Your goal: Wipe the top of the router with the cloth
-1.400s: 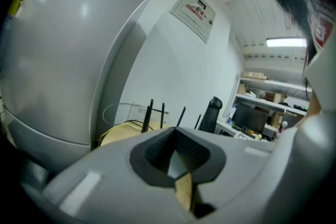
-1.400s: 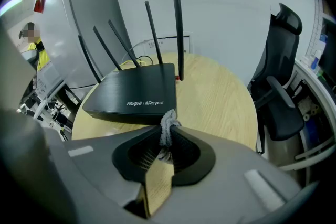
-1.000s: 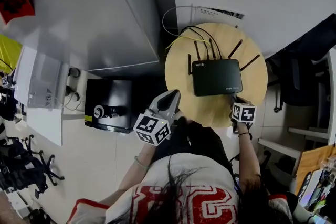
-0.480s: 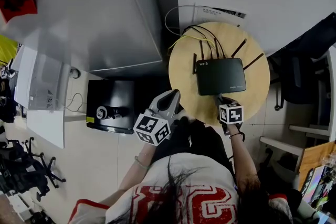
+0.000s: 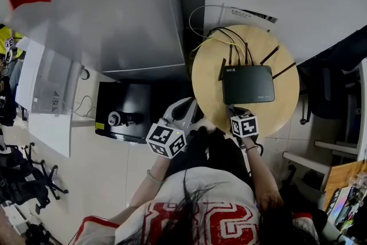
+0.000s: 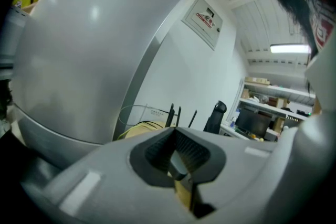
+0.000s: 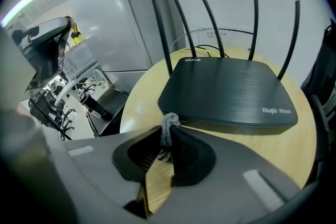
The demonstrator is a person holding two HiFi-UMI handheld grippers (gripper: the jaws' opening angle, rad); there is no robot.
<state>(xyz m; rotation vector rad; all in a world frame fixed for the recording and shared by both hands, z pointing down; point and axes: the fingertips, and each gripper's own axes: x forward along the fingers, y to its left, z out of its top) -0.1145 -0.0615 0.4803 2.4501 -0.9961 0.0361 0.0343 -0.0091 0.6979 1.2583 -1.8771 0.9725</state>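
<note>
- The router [image 5: 248,84] lay flat on the round wooden table [image 5: 205,80], with its antennas standing along its far edge and its top bare.
- The right gripper [image 7: 169,132] sat just before the router's near-left corner, with its jaws clamped on a small grey tuft of cloth [image 7: 168,124]. The cloth was close to the router's front edge but not on its top.
- The left gripper [image 6: 181,165] hung well to the left of the router, beyond the table's rim. Its jaws were closed together with nothing between them.
- The step in hand looked like the approach, with wiping not yet begun.
- The next move would call for raising the cloth over the router's front edge, setting it lightly on the top and sweeping across, short of the antennas. Little cloth showed past the jaws, so the tips might scrape.
</note>
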